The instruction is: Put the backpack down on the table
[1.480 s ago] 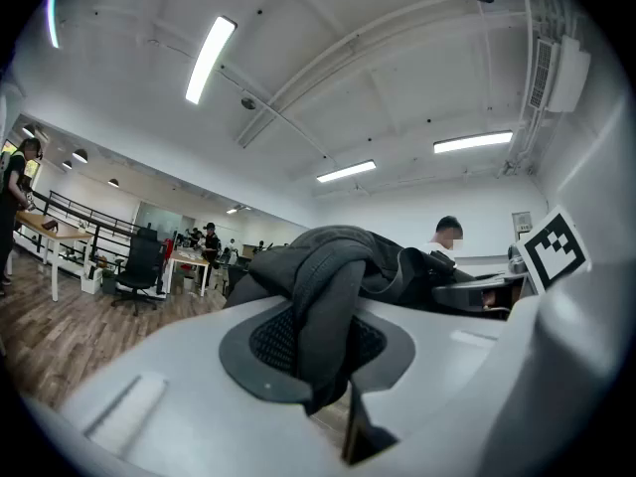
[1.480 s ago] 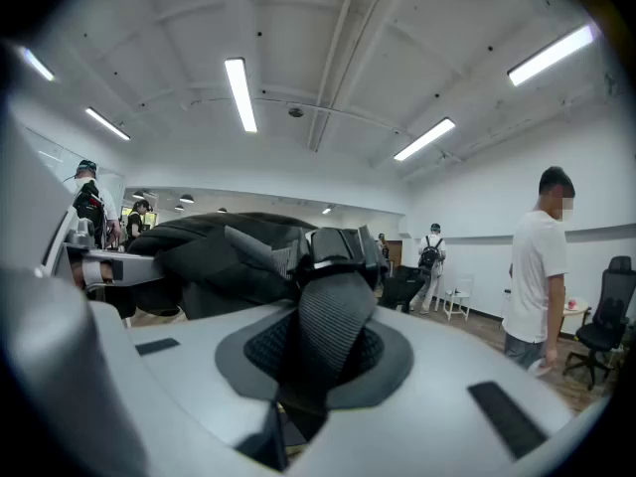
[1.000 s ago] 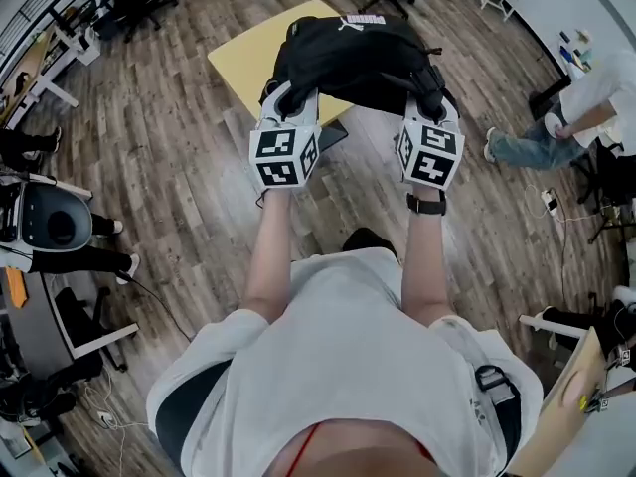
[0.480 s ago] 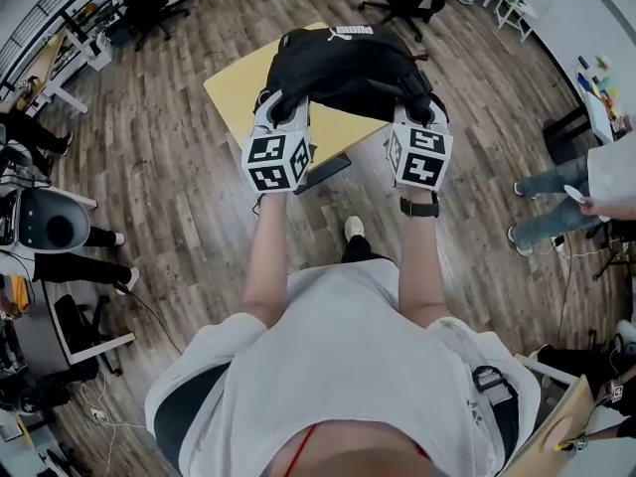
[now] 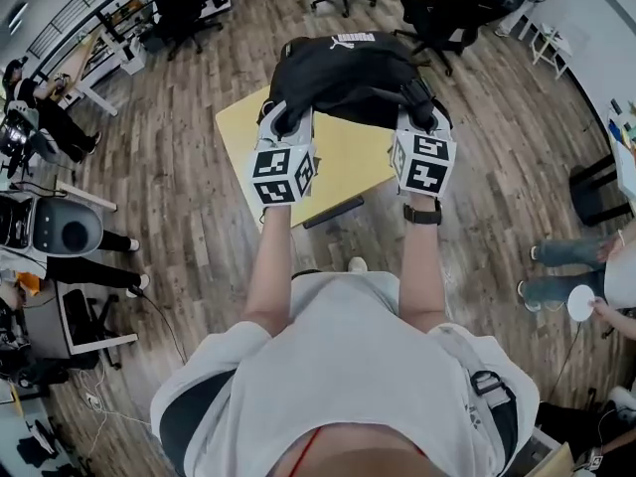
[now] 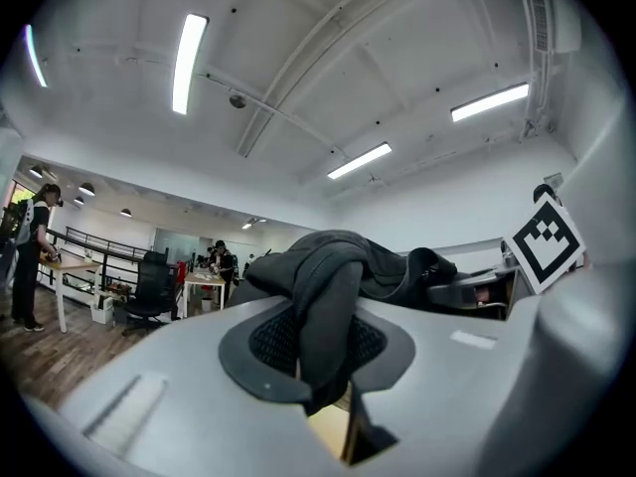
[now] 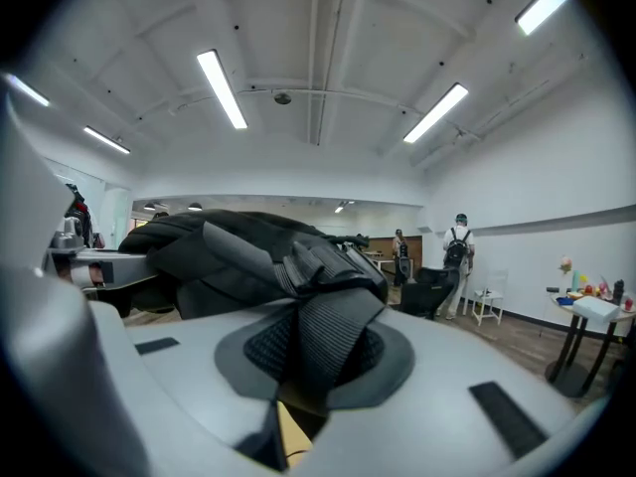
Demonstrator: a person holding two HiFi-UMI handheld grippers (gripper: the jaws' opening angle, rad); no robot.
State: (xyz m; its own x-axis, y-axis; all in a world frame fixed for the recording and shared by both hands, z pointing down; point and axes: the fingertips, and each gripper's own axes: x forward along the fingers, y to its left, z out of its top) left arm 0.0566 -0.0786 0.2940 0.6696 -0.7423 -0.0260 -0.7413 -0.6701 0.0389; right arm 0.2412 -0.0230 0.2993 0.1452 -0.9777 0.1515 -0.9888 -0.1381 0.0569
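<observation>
Two hand-held grippers, left and right, clamp one backpack over one table.

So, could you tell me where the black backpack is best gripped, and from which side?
By its two flat straps, one per gripper, from the side nearest the person, as now: the left gripper pinches a fabric strap, the right gripper a ribbed webbing strap. The backpack itself is bulky and soft, too wide for the jaws; thin straps fit between the pads.
</observation>
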